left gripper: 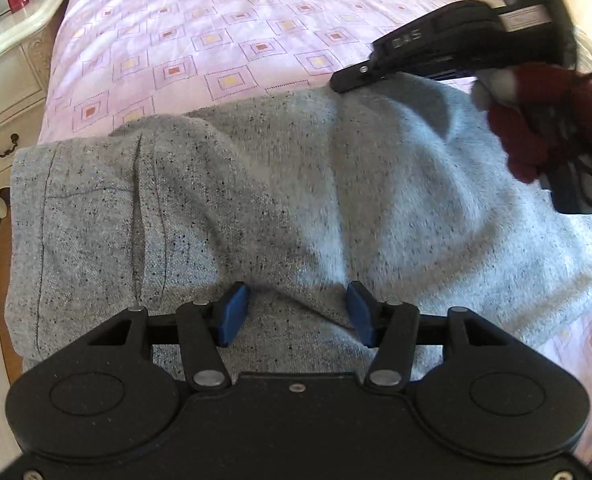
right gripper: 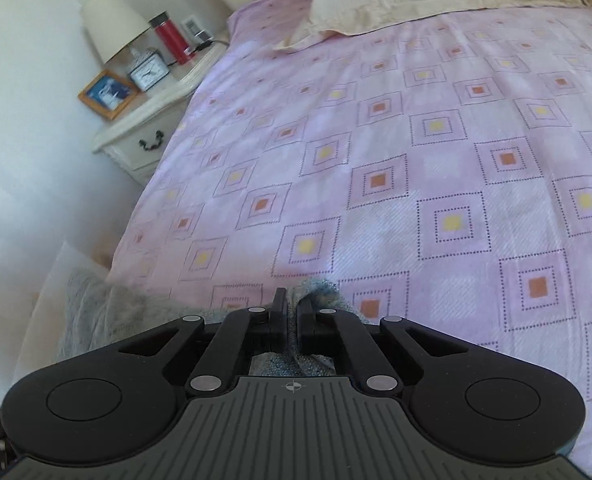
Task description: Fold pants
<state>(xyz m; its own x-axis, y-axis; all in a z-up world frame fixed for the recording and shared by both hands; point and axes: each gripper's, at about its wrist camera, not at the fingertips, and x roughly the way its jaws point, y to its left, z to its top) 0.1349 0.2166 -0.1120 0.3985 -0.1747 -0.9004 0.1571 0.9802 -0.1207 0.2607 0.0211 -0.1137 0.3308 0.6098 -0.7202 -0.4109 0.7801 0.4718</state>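
The grey speckled pants (left gripper: 223, 200) lie bunched across the near edge of the pink patterned bedspread (left gripper: 199, 52), one end overhanging toward the nightstand (left gripper: 3, 92) on the left. The fabric appears to be a soft, thick knit: light, limp, not slippery, likely to sag and crease when lifted. The left gripper (left gripper: 298, 312) hovers over the near fold, jaws wide apart, pads clear of the cloth. The right gripper (right gripper: 291, 316) is clamped on the far edge of the pants. Best purchase is judged to be hems and edges.
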